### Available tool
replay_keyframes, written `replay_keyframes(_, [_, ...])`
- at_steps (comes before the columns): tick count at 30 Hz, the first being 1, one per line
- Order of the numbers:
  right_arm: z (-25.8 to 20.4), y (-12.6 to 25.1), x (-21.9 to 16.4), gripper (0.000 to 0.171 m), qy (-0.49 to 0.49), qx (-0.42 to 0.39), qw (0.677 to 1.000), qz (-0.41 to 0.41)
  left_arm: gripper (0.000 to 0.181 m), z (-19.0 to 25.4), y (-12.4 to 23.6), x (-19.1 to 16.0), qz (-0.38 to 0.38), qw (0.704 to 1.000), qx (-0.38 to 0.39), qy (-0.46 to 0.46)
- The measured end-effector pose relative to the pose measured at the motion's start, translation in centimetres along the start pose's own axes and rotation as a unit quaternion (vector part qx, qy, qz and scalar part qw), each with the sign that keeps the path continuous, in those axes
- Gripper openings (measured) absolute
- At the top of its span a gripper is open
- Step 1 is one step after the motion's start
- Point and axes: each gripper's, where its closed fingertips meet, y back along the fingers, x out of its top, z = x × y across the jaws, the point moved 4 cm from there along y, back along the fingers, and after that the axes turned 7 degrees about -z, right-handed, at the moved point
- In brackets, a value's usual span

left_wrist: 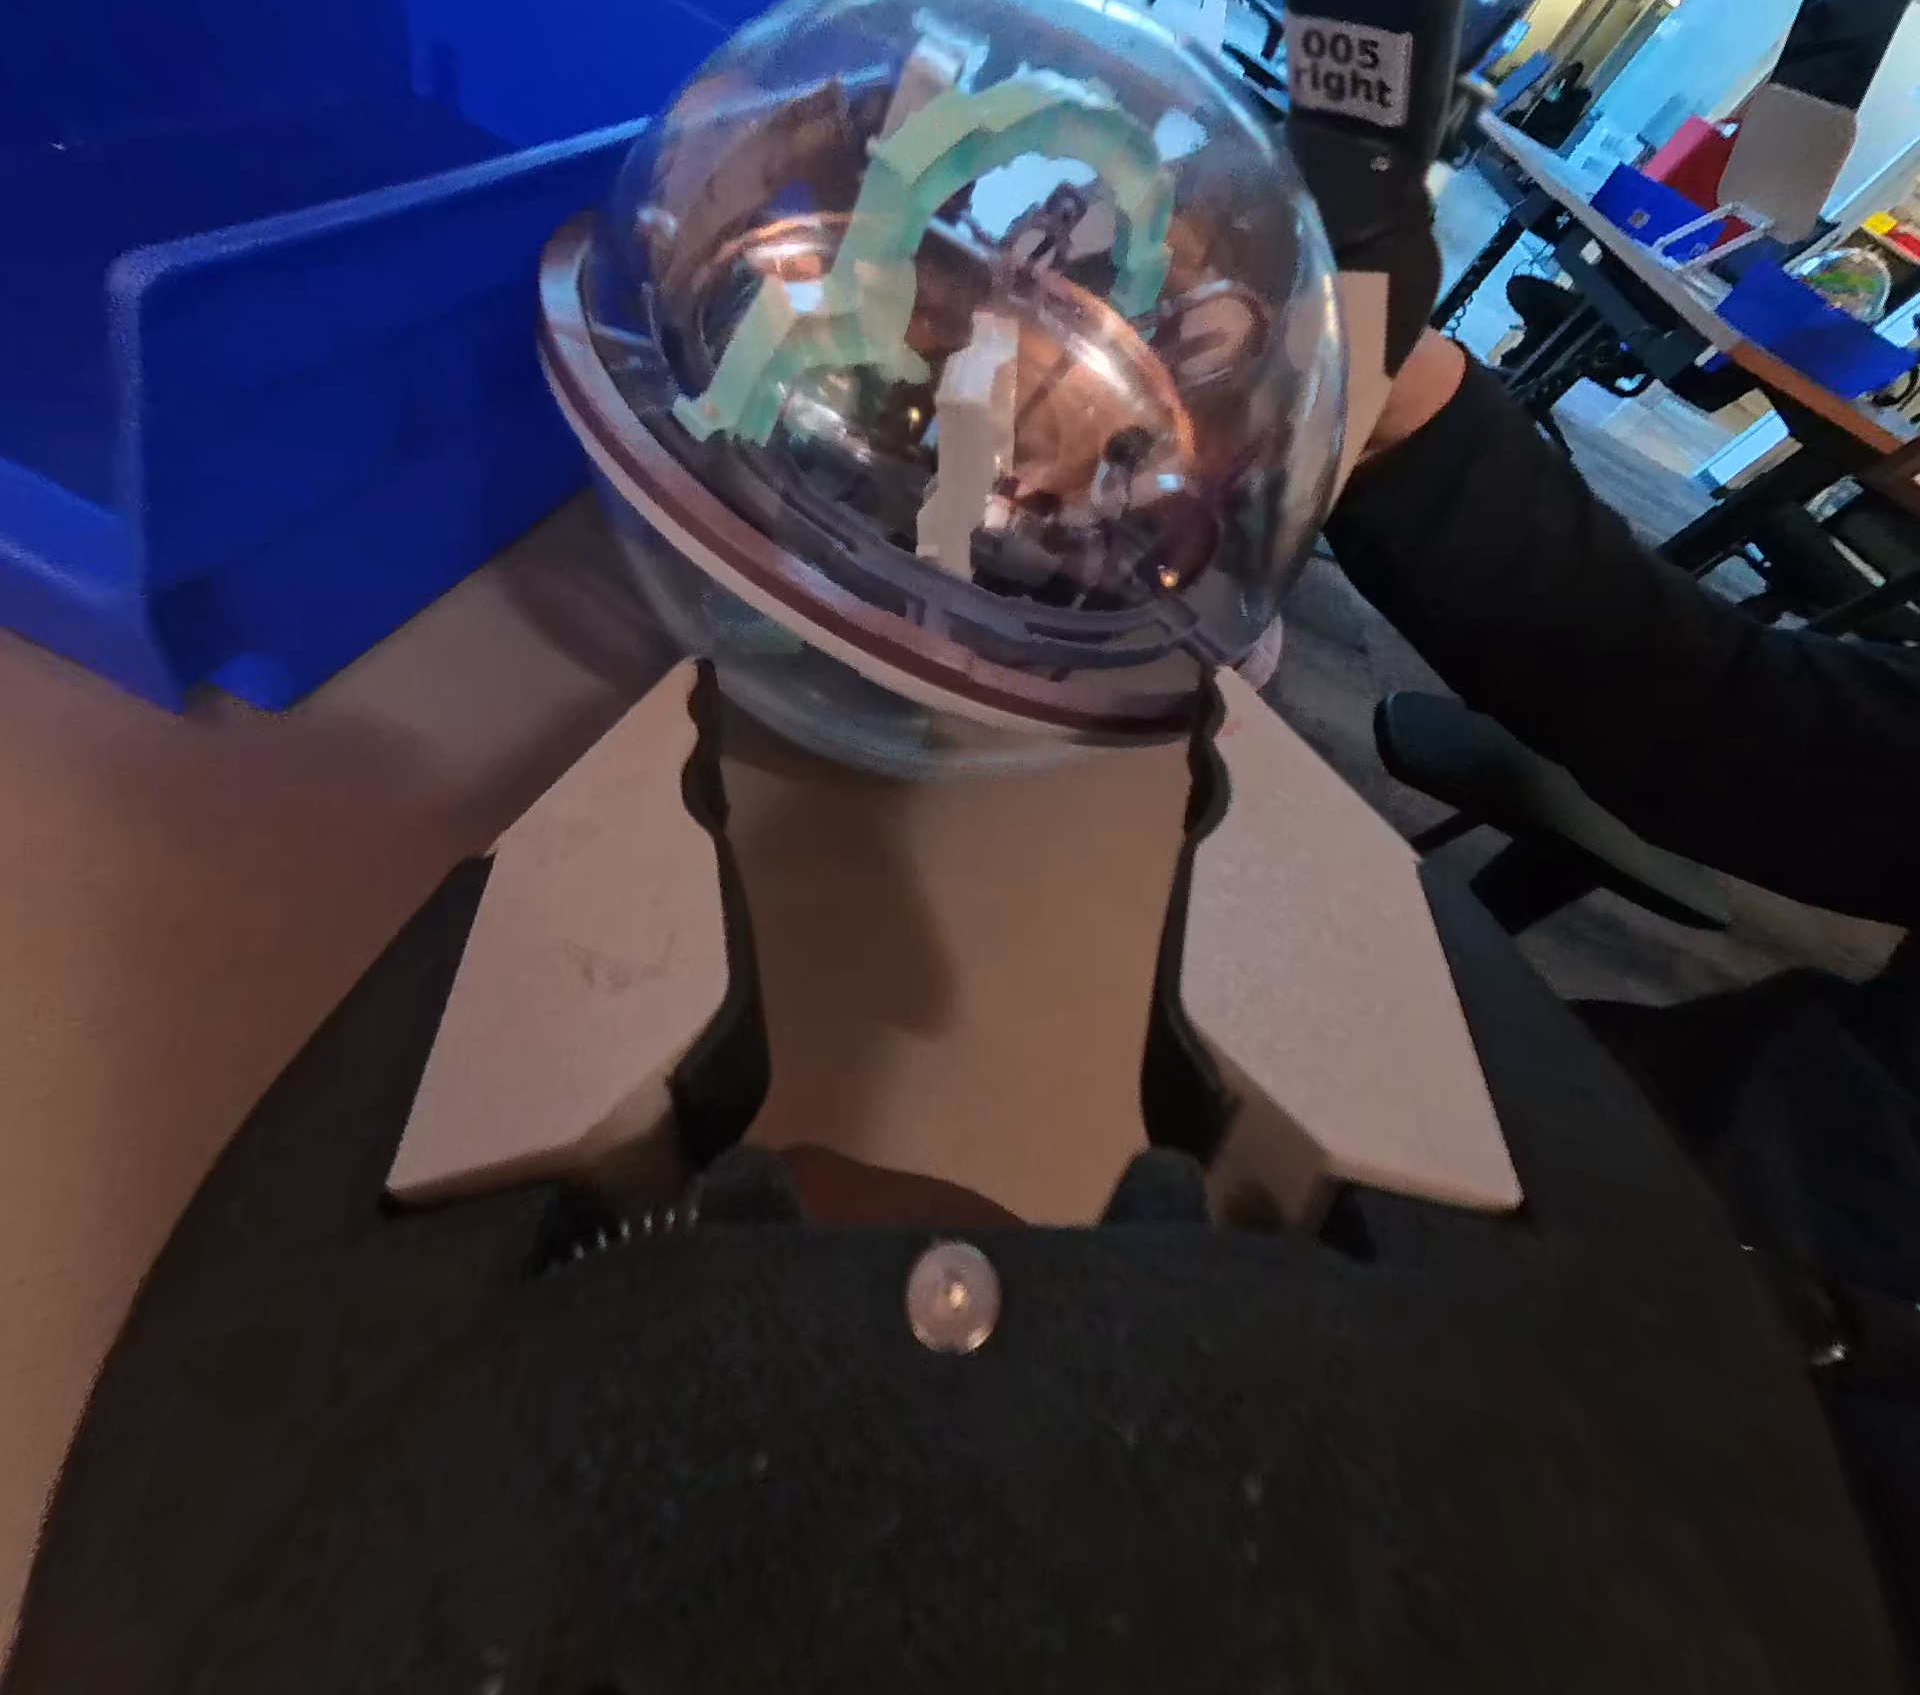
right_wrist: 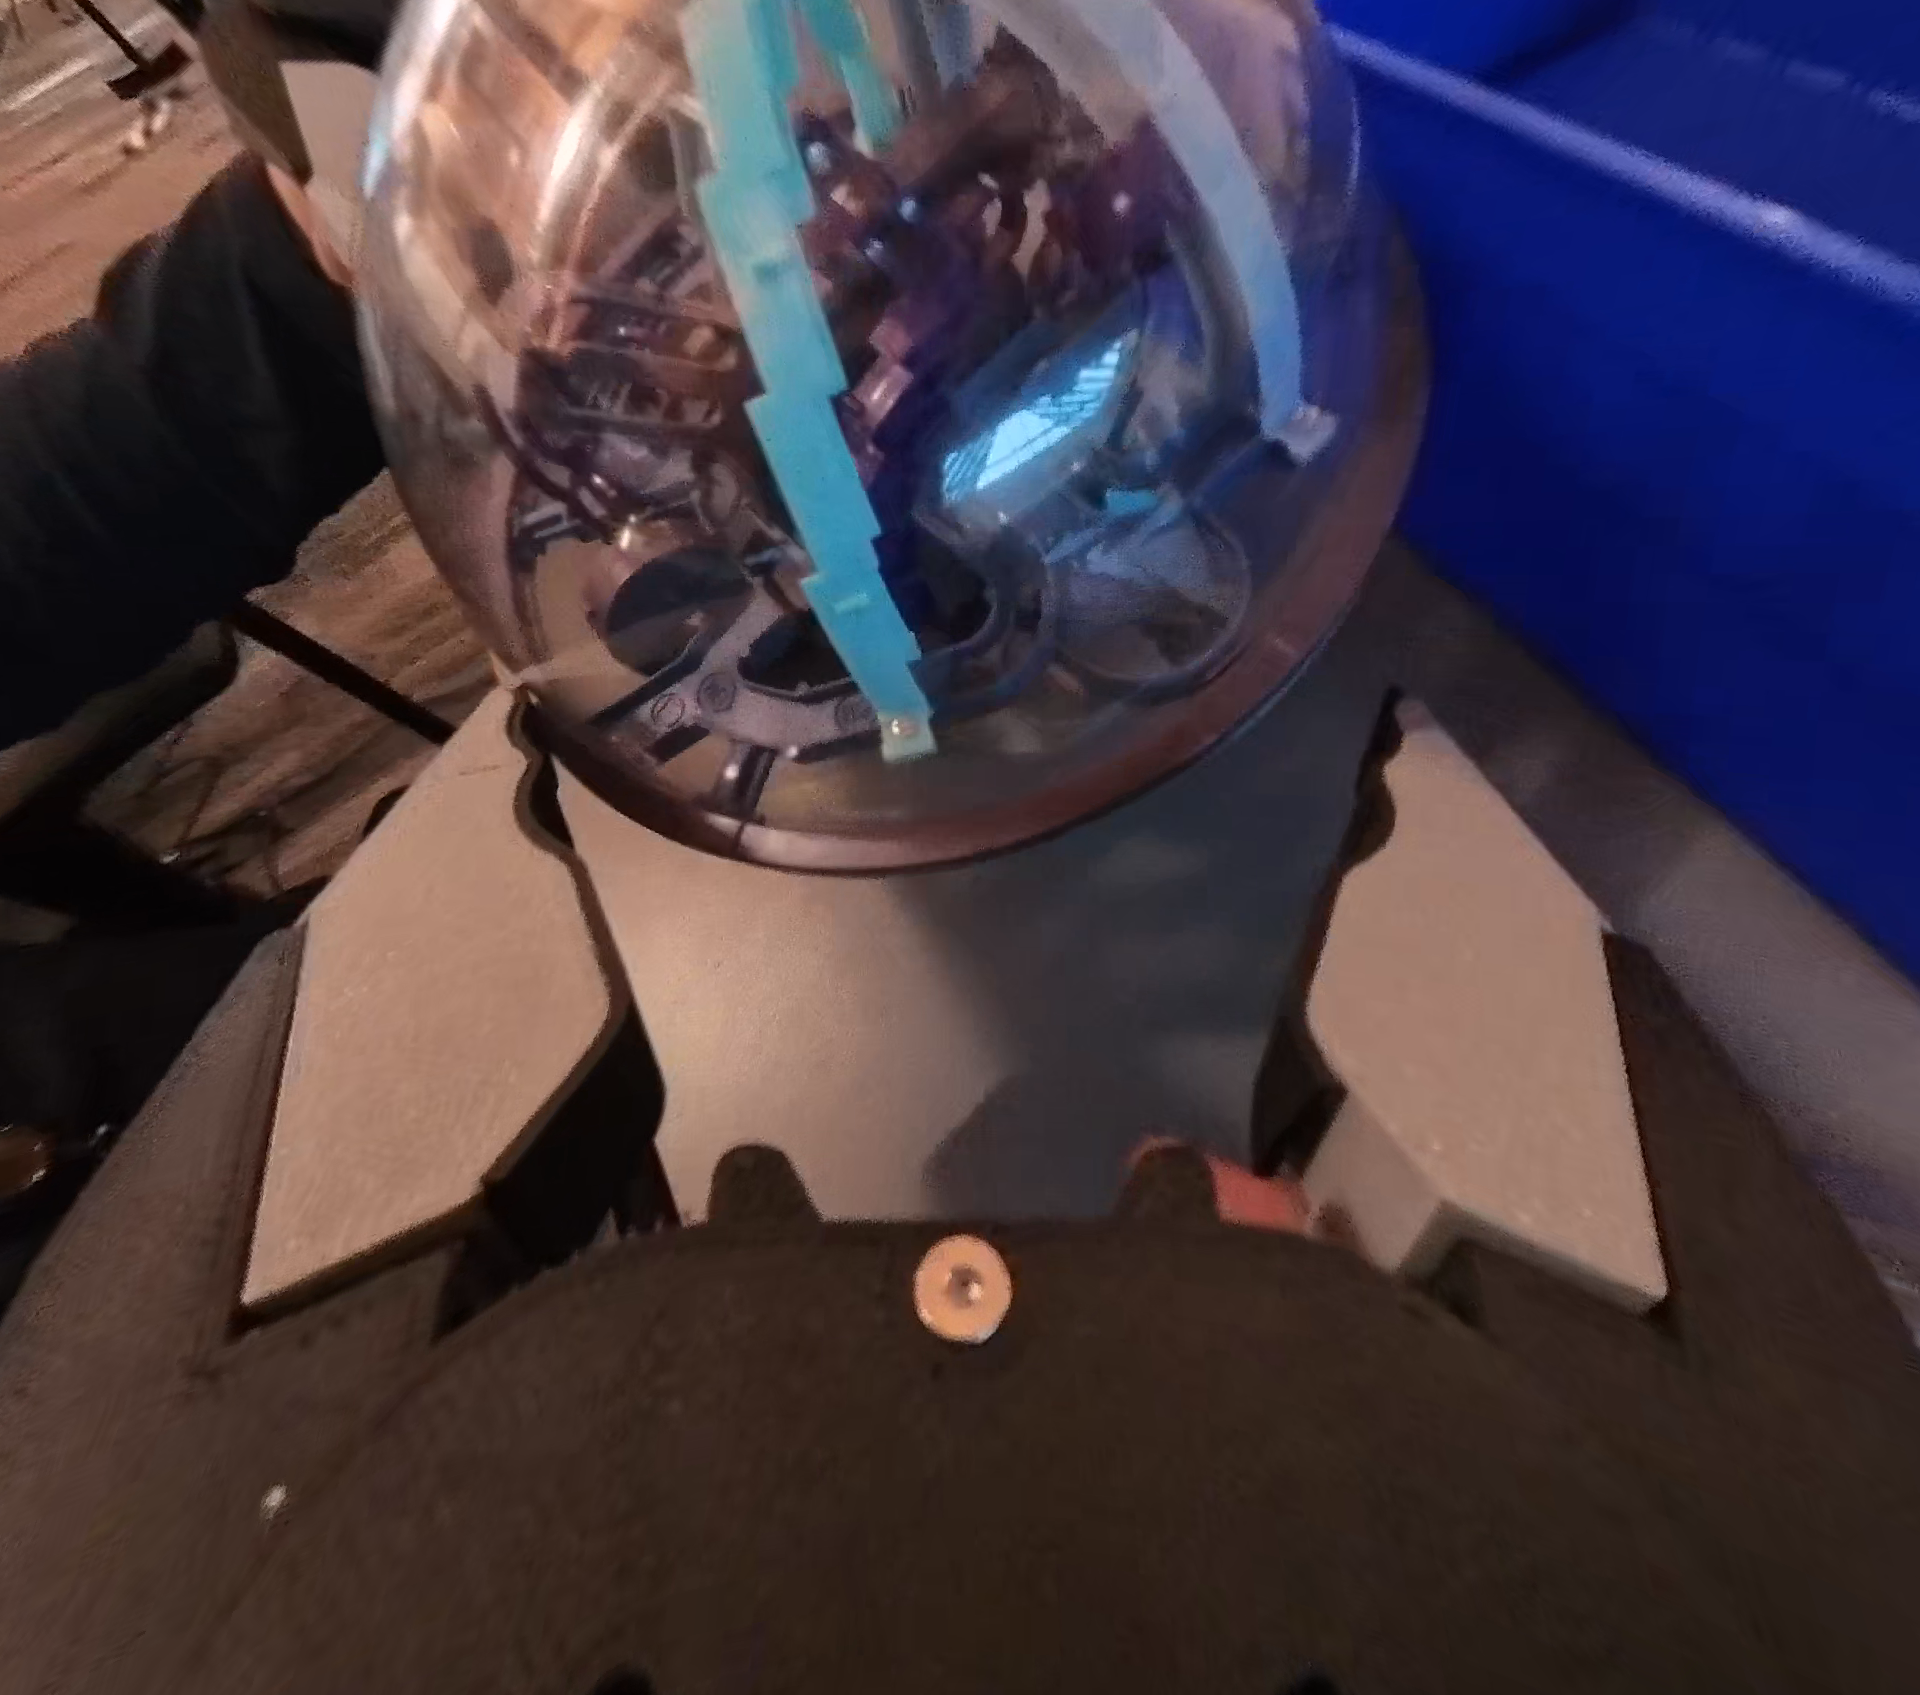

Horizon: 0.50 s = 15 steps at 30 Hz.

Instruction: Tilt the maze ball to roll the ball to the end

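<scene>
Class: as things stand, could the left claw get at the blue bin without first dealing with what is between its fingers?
Probably not. The left claw is shut on the maze ball, which the right claw also grips. The bin sits close beside it, with nothing between, but the fingers are occupied.

Both grippers (left_wrist: 951, 710) (right_wrist: 951, 741) seemingly clamped, opposed.

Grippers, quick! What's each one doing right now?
Left gripper: shut on the maze ball, fingers at its lower sides.
Right gripper: shut on the maze ball from the opposite side.
</scene>
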Motion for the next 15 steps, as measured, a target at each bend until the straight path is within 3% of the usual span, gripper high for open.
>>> replay_keyframes(6, [-0.7, -0.4, -0.2, 0.132, 0.042, 0.005, 0.999, 0.014, 0.095, 0.3, -1.1, -0.6, -0.012, 0.998, 0.033, -0.048])
replay_keyframes(15, [-0.8, 0.8, 1.4, 0.146, 0.145, -0.106, 0.983, 0.041, 0.093, 0.3, -0.9, -0.5, -0.01, 0.998, 0.039, -0.054])
